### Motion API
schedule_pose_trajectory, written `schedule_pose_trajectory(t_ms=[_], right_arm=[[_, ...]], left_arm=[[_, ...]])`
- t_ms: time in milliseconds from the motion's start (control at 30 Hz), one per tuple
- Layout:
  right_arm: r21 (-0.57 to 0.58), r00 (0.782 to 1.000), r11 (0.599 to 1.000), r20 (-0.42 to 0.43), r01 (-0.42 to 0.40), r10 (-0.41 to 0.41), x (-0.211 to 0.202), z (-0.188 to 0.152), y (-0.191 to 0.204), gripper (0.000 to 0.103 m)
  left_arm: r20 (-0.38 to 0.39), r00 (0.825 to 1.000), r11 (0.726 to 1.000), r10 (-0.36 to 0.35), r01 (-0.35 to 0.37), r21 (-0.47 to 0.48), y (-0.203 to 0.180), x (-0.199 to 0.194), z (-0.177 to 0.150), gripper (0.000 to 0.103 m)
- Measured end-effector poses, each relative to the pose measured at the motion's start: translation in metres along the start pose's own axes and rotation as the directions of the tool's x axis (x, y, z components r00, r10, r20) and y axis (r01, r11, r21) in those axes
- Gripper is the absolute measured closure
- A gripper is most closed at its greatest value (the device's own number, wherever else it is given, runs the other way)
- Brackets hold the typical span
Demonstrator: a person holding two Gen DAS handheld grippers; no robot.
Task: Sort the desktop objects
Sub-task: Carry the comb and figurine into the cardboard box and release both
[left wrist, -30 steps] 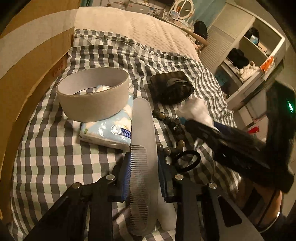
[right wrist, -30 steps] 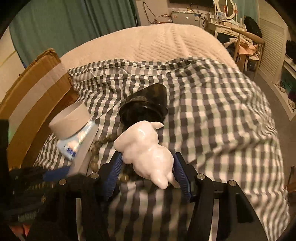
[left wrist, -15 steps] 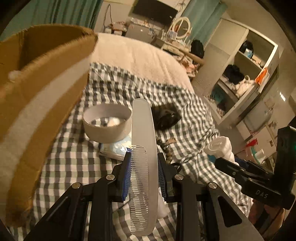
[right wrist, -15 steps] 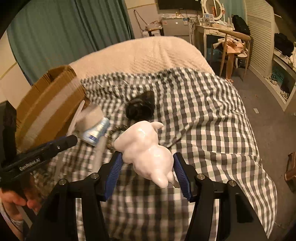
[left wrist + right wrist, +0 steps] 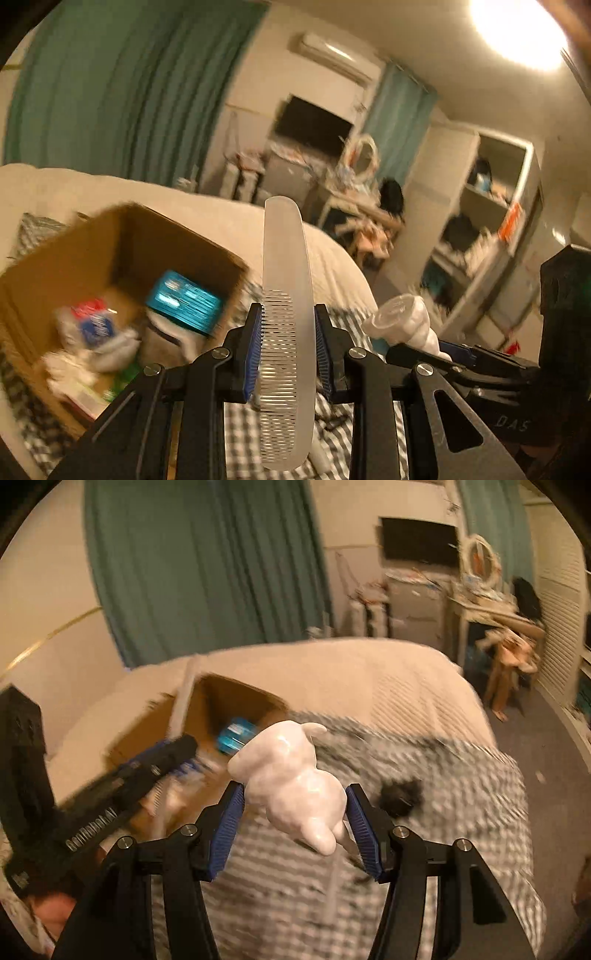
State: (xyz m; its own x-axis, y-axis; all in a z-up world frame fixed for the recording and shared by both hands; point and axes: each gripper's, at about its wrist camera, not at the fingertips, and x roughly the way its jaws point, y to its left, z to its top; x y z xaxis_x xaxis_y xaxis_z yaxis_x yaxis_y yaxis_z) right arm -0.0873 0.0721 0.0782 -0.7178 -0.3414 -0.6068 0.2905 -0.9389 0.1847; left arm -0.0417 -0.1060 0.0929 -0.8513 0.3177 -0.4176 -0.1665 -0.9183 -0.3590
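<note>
My left gripper (image 5: 286, 350) is shut on a frosted translucent comb (image 5: 286, 314), which points up and forward. Its blue pads (image 5: 255, 347) press the comb's toothed part. Below and left of it stands an open cardboard box (image 5: 122, 236) holding a teal packet (image 5: 186, 301) and several blurred items. My right gripper (image 5: 295, 825) is shut on a glossy white animal figurine (image 5: 291, 775). In the right wrist view the left gripper (image 5: 162, 757) and comb (image 5: 183, 701) hang over the same box (image 5: 236, 698). The figurine (image 5: 406, 317) also shows at the right of the left wrist view.
A grey checked cloth (image 5: 443, 775) covers the near part of a beige bed (image 5: 369, 672). A black object (image 5: 400, 794) lies on the cloth right of the figurine. Open shelves (image 5: 491, 221) and a dressing table (image 5: 354, 192) stand to the right, teal curtains (image 5: 203, 565) behind.
Both grippers have risen and swung left toward the cardboard box, each keeping its hold. The box's inside has come into view. The items on the cloth have dropped out of the left wrist view.
</note>
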Motion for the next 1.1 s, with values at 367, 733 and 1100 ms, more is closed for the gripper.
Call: schedule_pose_trajectory(t_ms=[367, 733, 1100], right_arm=[[0.062, 0.985, 0.985, -0.056, -0.161, 0.165, 0.101, 0.038, 0.093, 0.047], [0.17, 0.991, 0.978, -0.038, -0.123, 0.131, 0.097, 0.03, 0.068, 0.028], [0.301, 0.993, 0.946, -0.046, 0.119, -0.111, 0.006, -0.033, -0.046, 0.028]], left_arm=[[-0.013, 0.982, 0.967, 0.189, -0.188, -0.171, 0.098, 0.0, 0.01, 0.076], [-0.056, 0.971, 0.949, 0.234, -0.24, -0.204, 0.119, 0.015, -0.002, 0.023], [-0.072, 0.985, 0.986, 0.159, -0.162, -0.035, 0.032, 0.008, -0.026, 0.019]])
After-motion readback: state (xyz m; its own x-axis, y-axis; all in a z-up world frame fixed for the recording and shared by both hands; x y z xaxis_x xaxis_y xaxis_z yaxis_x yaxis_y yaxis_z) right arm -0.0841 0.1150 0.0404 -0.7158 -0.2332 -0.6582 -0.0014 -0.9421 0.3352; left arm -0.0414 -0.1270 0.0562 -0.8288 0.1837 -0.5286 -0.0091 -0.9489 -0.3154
